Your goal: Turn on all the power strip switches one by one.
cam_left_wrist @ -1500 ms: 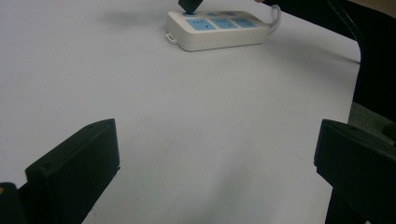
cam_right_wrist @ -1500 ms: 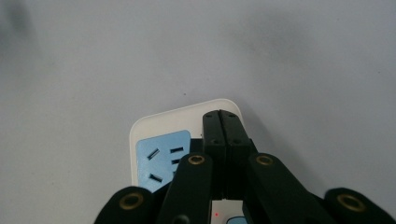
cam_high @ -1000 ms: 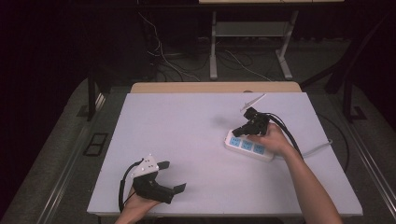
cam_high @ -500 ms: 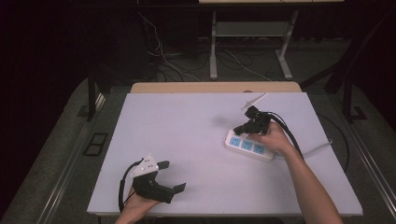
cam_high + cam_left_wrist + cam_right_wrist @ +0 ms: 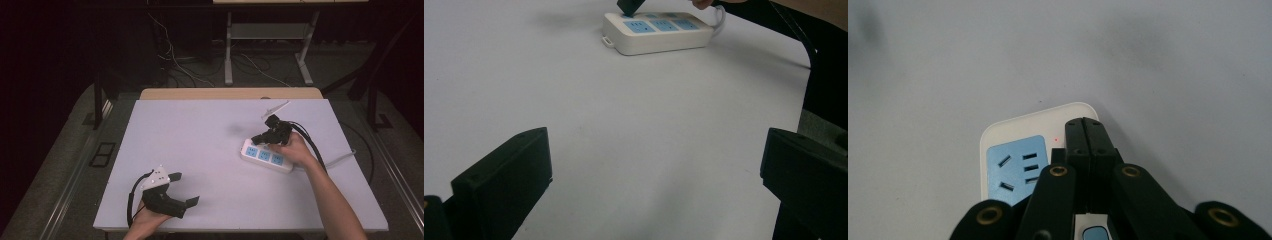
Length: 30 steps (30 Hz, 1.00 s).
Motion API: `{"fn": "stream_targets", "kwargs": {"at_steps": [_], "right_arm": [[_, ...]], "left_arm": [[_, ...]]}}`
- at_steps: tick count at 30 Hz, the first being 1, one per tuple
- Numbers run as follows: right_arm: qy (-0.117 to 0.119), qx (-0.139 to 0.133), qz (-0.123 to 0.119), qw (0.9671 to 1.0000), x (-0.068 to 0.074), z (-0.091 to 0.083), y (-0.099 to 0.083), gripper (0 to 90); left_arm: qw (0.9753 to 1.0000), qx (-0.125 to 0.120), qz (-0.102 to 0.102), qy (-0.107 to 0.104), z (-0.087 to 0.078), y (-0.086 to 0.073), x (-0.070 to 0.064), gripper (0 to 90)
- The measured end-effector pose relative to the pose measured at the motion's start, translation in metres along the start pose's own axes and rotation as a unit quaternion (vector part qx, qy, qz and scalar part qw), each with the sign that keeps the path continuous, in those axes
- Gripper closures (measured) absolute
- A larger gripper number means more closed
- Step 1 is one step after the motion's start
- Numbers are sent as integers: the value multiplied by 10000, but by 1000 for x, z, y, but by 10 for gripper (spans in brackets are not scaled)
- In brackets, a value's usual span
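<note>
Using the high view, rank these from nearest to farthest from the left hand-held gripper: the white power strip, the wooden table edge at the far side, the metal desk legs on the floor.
1. White power strip, right, on the table.
2. Wooden table edge, far side.
3. Metal desk legs, beyond, on the floor.

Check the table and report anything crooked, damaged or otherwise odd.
Nothing looks damaged or spilled. The power strip lies at a slant to the table edges, and the right gripper, jaws shut, presses its tip on the strip's end by a small red light.
</note>
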State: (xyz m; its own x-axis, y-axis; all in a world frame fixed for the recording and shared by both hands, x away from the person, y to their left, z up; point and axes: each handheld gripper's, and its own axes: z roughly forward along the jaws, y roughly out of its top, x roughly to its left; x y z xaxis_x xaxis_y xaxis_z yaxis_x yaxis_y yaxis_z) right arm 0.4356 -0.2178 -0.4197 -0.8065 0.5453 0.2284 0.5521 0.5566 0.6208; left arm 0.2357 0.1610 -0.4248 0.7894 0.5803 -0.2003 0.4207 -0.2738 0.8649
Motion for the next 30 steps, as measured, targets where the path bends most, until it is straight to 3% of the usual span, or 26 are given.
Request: {"fn": "stream_targets", "kwargs": {"at_steps": [5,18,30], "right_arm": [[-103,-33,-91,9999,3,0,-2,900],[-115,-83,75,9999,4,-2,-2,900],[-3,-421,86,9991,16,-21,-5,897]], "left_arm": [[10000,12,3,1,1,0,-1,0],[10000,4,-40,-8,1,0,1,0],[10000,-1,-31,-40,1,0,-1,0]]}}
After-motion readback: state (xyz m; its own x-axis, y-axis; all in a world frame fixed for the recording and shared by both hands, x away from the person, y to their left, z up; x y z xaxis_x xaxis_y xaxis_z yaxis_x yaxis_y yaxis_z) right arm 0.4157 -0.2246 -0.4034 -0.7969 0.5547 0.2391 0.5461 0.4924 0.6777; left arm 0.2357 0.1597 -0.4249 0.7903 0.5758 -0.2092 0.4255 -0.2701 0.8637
